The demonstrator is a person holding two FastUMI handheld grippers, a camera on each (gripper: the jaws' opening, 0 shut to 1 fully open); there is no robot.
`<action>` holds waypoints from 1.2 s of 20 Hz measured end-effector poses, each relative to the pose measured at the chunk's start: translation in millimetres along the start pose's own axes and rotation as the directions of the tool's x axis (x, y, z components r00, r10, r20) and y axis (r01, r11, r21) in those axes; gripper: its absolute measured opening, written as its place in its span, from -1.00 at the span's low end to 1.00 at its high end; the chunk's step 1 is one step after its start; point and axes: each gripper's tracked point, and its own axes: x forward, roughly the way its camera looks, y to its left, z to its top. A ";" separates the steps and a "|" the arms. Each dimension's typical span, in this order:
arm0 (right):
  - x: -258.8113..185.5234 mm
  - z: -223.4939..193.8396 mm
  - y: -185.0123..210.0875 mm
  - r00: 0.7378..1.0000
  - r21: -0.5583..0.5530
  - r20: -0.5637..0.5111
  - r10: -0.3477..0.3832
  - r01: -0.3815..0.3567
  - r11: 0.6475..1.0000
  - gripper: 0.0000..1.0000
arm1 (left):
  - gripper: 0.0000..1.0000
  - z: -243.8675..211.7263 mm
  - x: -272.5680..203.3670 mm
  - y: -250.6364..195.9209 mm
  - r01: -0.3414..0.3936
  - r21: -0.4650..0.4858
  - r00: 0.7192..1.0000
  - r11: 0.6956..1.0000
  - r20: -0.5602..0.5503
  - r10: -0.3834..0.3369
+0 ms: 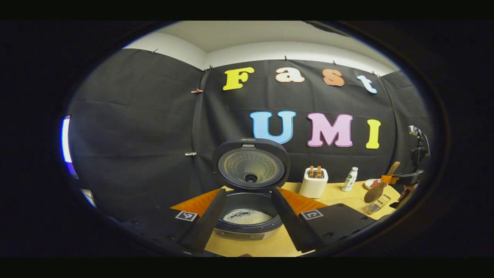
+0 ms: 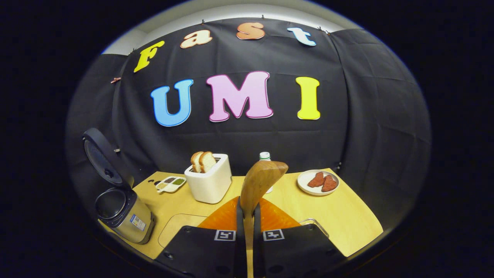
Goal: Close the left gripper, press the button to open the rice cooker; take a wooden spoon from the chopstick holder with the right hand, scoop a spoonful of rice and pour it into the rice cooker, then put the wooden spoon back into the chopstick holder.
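Cooker: white rice is seen in the open dark round rice cooker (image 1: 249, 216).
Left hand-held gripper (image 1: 247, 226): held spread apart.
Right hand-held gripper (image 2: 247, 227): clamped on the brown wooden spoon (image 2: 259, 181).

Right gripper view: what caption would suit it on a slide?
Right gripper clamps a wooden spoon upright; rice cooker stands open.

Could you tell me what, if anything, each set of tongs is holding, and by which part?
The right tongs grip the wooden spoon by its handle, bowl pointing up. The left tongs are open and hold nothing.
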 end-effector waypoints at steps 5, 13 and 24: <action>10.6 -21.7 36.2 0.997 -0.053 -0.036 0.065 -0.067 0.996 -0.79 | 0.63 0.5 2.7 7.7 0.005 0.007 1.000 1.000 0.005 -0.005; 16.8 -95.1 56.6 0.974 -0.072 -0.203 0.098 -0.115 0.991 -0.78 | 0.56 -11.1 10.9 16.9 -0.005 -0.008 1.000 1.000 -0.019 0.005; 12.2 -116.3 113.1 0.936 0.073 -0.281 0.211 -0.199 0.977 -0.78 | 0.63 -19.0 20.5 19.5 -0.010 -0.019 0.999 1.000 -0.031 0.009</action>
